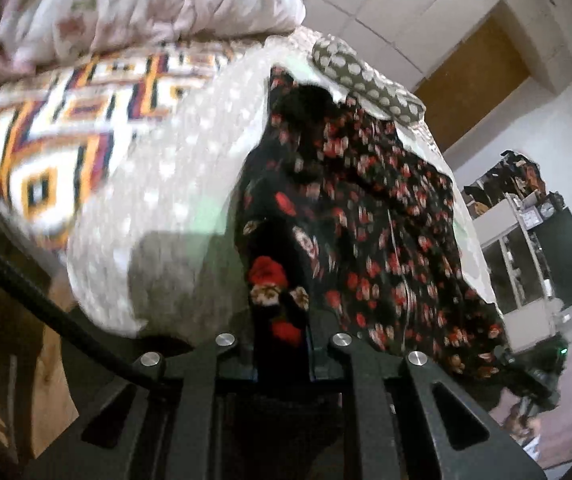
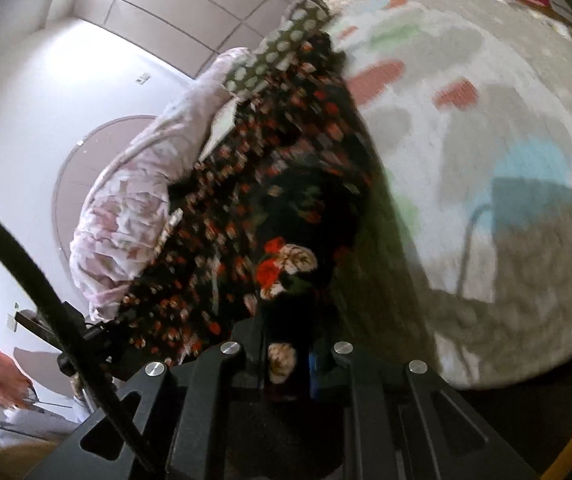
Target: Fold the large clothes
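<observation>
A large black garment with red and cream flowers (image 1: 369, 216) lies spread along the bed, and also shows in the right wrist view (image 2: 270, 184). My left gripper (image 1: 282, 344) is shut on one edge of the floral garment, the cloth pinched between its jaws. My right gripper (image 2: 286, 360) is shut on another edge of the same garment. The right gripper also shows at the lower right of the left wrist view (image 1: 533, 380), at the garment's other corner. Both views are tilted and blurred.
The bed has a pale dotted sheet (image 1: 174, 184), a geometric patterned blanket (image 1: 58, 128), a crumpled pink quilt (image 1: 138, 4) and a brown dotted pillow (image 1: 365, 76). A shelf unit (image 1: 525, 240) stands by the far wall. The sheet in the right wrist view (image 2: 465, 128) has coloured patches.
</observation>
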Demonstrator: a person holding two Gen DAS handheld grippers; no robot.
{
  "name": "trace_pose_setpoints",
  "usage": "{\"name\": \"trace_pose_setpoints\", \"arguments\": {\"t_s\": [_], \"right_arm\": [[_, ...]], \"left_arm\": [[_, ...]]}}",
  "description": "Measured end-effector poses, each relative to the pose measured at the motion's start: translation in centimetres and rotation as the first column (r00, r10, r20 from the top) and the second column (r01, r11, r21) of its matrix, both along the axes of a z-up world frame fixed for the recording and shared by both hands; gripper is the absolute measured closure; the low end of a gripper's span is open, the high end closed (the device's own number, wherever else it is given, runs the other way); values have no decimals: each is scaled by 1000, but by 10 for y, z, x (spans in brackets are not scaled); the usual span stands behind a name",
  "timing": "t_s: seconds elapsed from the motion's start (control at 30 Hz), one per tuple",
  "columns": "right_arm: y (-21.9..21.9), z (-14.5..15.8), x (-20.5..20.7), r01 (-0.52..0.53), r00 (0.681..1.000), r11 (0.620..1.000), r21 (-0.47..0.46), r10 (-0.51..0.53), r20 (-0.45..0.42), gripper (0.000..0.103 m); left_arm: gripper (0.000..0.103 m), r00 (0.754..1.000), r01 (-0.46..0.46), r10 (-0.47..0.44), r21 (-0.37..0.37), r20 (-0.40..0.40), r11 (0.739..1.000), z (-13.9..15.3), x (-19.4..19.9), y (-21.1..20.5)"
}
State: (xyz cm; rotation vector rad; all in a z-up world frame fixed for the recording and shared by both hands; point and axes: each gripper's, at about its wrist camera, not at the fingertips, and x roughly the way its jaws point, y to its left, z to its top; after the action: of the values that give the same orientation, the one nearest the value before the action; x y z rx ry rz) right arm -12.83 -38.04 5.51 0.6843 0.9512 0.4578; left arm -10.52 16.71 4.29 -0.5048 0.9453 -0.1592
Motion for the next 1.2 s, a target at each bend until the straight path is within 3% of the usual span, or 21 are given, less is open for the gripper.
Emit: {"name": "trace_pose_setpoints", "arguments": {"t_s": [0.13, 0.2, 0.37, 0.5, 0.63, 0.8, 0.93, 1.0, 1.1, 1.17, 1.2], "right_arm": [[2, 36, 45, 4, 997, 1000, 22, -6, 75, 88], [6, 59, 77, 15, 993, 1000, 17, -17, 120, 88], [11, 89, 169, 83, 986, 997, 8, -83, 147, 88], [21, 89, 236, 133, 985, 989, -66, -124, 123, 88], [26, 68, 293, 162, 986, 975, -155, -156, 51, 88], [20, 30, 339, 154, 985, 971, -185, -165, -44, 83], [2, 9, 364, 165, 980, 986, -18, -166, -110, 72], [-8, 0, 375, 184, 976, 980, 82, -173, -131, 66], [-25, -13, 386, 271, 958, 933, 237, -237, -162, 52], [-41, -19, 389, 365, 930, 877, 312, -330, -162, 28], [-46, -20, 391, 398, 917, 856, 330, -363, -164, 25]], "left_arm": [[89, 998, -5, 5, 3, 59, 1000, 29, 47, -2], [89, 996, -15, 12, 41, 89, 999, 44, 80, -7], [88, 995, -64, 56, 100, 81, 993, 62, 170, -7], [88, 994, -102, 90, 207, 64, 973, 58, 241, -12], [88, 991, -128, 134, 219, -14, 967, 35, 299, -9], [87, 989, -108, 121, 137, -90, 985, 13, 338, -4], [84, 991, -82, 79, -28, -111, 996, 7, 353, 7], [82, 991, -93, 77, -146, -108, 985, 6, 360, 18], [74, 988, -132, 103, -294, -112, 947, 1, 369, 32], [72, 985, -157, 122, -328, -124, 932, -3, 375, 35], [72, 983, -166, 128, -340, -131, 926, -5, 377, 37]]}}
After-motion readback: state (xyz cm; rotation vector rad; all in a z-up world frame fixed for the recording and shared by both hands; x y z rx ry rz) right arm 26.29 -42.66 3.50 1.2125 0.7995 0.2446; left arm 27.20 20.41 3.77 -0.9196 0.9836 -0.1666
